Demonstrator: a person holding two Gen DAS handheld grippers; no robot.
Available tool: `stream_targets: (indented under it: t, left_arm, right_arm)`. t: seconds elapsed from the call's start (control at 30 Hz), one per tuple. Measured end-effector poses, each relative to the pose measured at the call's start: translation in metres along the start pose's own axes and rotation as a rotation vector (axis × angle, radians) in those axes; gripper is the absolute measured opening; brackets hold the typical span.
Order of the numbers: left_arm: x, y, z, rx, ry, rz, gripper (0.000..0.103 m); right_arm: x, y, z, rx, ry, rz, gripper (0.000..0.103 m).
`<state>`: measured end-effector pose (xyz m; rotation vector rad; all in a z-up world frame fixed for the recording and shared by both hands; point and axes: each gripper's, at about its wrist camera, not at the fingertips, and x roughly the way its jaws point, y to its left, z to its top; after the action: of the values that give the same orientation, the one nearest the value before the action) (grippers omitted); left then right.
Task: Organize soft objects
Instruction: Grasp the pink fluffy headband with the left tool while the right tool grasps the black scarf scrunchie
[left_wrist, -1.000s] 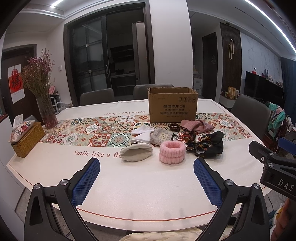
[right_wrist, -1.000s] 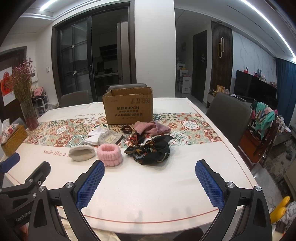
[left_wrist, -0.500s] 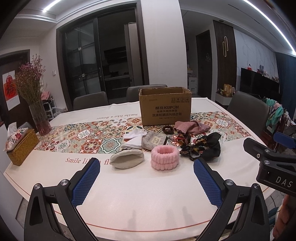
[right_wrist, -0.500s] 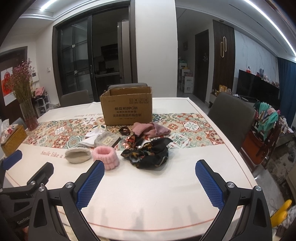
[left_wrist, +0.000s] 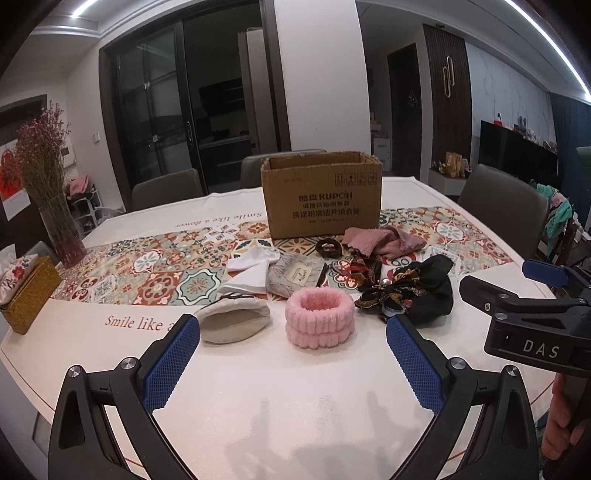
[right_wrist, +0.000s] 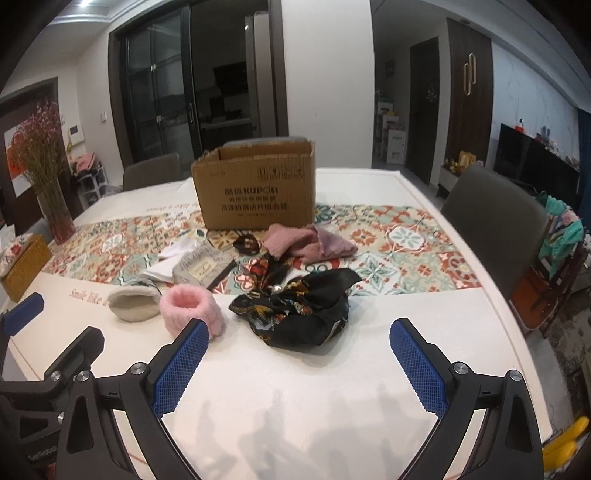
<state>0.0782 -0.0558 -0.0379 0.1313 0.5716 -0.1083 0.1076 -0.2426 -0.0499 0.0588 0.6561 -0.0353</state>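
A pile of soft things lies mid-table: a pink fuzzy headband (left_wrist: 318, 322) (right_wrist: 191, 309), a beige pouch (left_wrist: 232, 320) (right_wrist: 134, 303), a black patterned scarf (left_wrist: 410, 290) (right_wrist: 300, 314), a pink cloth (left_wrist: 382, 240) (right_wrist: 308, 242), a grey pouch (left_wrist: 295, 274), white cloth (left_wrist: 249, 271) and a dark scrunchie (left_wrist: 328, 246). An open cardboard box (left_wrist: 320, 197) (right_wrist: 256, 192) stands behind them. My left gripper (left_wrist: 293, 360) is open, just short of the headband. My right gripper (right_wrist: 297, 365) is open, just short of the scarf. Both hold nothing.
A vase of dried flowers (left_wrist: 51, 192) and a wicker tissue box (left_wrist: 26, 291) stand at the table's left end. Chairs (right_wrist: 493, 225) ring the table (left_wrist: 277, 398). The right gripper's body (left_wrist: 535, 325) shows at the left view's right edge.
Both grippers have moved forward over the table toward the pile, which now looks larger and nearer. Jaws stay open. Nothing on the table has moved.
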Motion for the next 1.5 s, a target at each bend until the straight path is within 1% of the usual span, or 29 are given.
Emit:
stream_targets:
  t: [0.2, 0.33, 0.43, 0.5, 0.67, 0.97, 1.1, 1.23, 1.3, 1.33, 1.4, 1.47, 1.5]
  left_arm:
    - [0.033, -0.004, -0.003, 0.01, 0.07, -0.009, 0.103]
    - [0.058, -0.007, -0.003, 0.009, 0.125, -0.02, 0.1]
    - [0.076, -0.01, -0.004, 0.011, 0.174, -0.036, 0.099]
    - [0.086, -0.013, -0.005, 0.016, 0.193, -0.043, 0.099]
    - [0.111, -0.018, -0.006, 0.011, 0.231, -0.047, 0.099]
    - [0.149, -0.02, -0.008, 0.002, 0.297, -0.048, 0.097]
    - [0.16, -0.021, -0.009, 0.006, 0.321, -0.061, 0.09]
    - [0.17, -0.023, -0.009, 0.015, 0.34, -0.071, 0.077]
    - [0.173, -0.022, -0.009, 0.011, 0.35, -0.088, 0.073]
    - [0.174, -0.022, -0.009, 0.013, 0.351, -0.089, 0.067]
    - [0.174, -0.024, -0.008, 0.022, 0.347, -0.099, 0.06]
    - [0.174, -0.025, -0.008, 0.041, 0.346, -0.107, 0.054]
    - [0.174, -0.026, -0.007, 0.049, 0.347, -0.111, 0.049]
  right_arm:
    - [0.042, -0.004, -0.001, -0.009, 0.095, 0.029, 0.1]
    - [0.071, -0.005, -0.001, -0.024, 0.165, 0.046, 0.1]
    - [0.089, -0.007, -0.001, -0.039, 0.204, 0.05, 0.1]
    - [0.1, -0.009, -0.002, -0.051, 0.228, 0.053, 0.1]
    - [0.124, -0.011, -0.002, -0.065, 0.279, 0.062, 0.1]
    - [0.161, -0.009, -0.003, -0.11, 0.337, 0.091, 0.1]
    - [0.174, -0.008, -0.001, -0.123, 0.35, 0.101, 0.1]
    - [0.177, -0.006, 0.001, -0.153, 0.325, 0.092, 0.1]
    - [0.178, -0.004, 0.003, -0.166, 0.31, 0.087, 0.099]
    - [0.178, -0.003, 0.003, -0.171, 0.305, 0.085, 0.099]
    - [0.177, -0.002, 0.004, -0.176, 0.302, 0.092, 0.082]
    - [0.178, -0.002, 0.003, -0.166, 0.316, 0.088, 0.074]
    - [0.18, -0.003, 0.002, -0.154, 0.329, 0.09, 0.071]
